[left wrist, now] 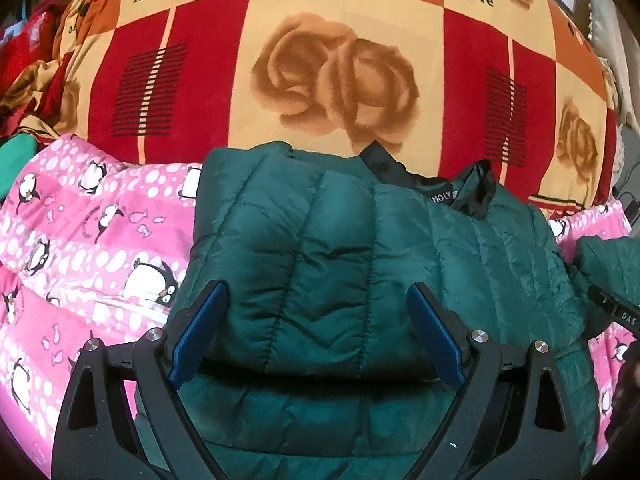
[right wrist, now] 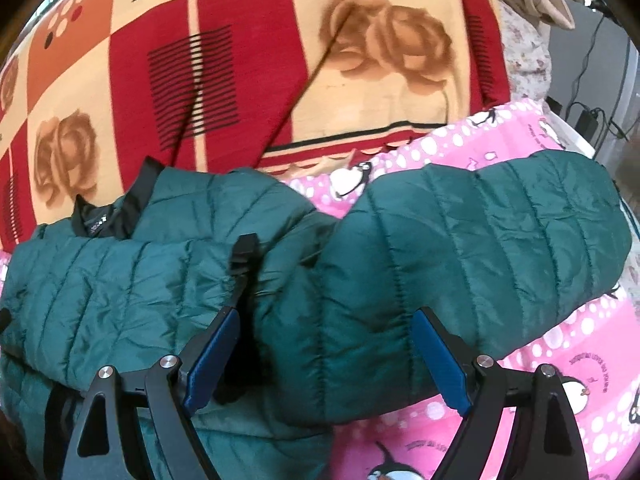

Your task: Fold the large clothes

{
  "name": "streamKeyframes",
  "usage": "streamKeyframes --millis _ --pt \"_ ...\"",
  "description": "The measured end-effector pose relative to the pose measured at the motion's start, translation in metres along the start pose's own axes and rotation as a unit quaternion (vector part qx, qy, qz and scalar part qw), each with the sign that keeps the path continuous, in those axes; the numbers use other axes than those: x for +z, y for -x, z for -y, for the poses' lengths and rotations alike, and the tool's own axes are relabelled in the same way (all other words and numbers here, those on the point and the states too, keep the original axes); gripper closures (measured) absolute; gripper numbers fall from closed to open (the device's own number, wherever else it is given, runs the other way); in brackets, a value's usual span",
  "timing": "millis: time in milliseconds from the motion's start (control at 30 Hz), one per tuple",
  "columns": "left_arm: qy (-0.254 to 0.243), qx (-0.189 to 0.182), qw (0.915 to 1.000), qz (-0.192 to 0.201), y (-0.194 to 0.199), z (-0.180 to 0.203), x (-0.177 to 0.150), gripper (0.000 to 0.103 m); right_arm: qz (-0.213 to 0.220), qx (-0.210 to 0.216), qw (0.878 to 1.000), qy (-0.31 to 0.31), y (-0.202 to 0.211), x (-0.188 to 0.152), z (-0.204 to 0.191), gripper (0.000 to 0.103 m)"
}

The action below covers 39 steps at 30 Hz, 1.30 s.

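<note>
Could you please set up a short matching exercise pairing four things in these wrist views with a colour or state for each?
Things:
1. puffer jacket
2. penguin quilt
3. collar lining
4. right gripper

Colour or state:
A. black
B. open, jaws either side of a sleeve
C. dark green, quilted
D. pink with white dots

Pairs: 1-C, 2-D, 3-A, 4-B
</note>
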<state>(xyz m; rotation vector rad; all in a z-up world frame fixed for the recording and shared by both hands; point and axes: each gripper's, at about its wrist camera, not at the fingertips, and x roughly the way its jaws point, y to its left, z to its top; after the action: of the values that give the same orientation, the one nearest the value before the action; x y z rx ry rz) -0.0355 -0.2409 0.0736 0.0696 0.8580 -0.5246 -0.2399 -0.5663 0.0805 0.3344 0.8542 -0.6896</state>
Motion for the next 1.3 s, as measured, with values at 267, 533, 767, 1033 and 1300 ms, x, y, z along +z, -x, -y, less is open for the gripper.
streamKeyframes --millis 267,533,767,1033,1300 --pt "-0.003 0.004 1.0 -0.002 0.0 0.001 -0.001 0.012 0.005 -0.044 0.997 -0.059 0.007 0.005 0.069 0.017" --pt "0.0 0.006 1.0 -0.001 0.0 -0.001 -0.002 0.012 0.028 -0.095 0.983 -0.151 0.021 0.006 0.165 0.017" --pt "-0.01 0.009 0.9999 -0.003 -0.003 0.002 -0.005 0.012 0.037 -0.108 0.966 -0.233 0.018 0.013 0.24 0.017" --pt "-0.023 0.016 0.9996 -0.005 -0.007 0.006 -0.009 0.012 0.057 -0.058 0.946 -0.315 -0.008 0.018 0.29 0.015" --pt "-0.031 0.021 0.9993 -0.005 -0.011 0.007 -0.011 0.012 0.099 -0.026 0.944 -0.314 -0.002 0.027 0.292 0.067"
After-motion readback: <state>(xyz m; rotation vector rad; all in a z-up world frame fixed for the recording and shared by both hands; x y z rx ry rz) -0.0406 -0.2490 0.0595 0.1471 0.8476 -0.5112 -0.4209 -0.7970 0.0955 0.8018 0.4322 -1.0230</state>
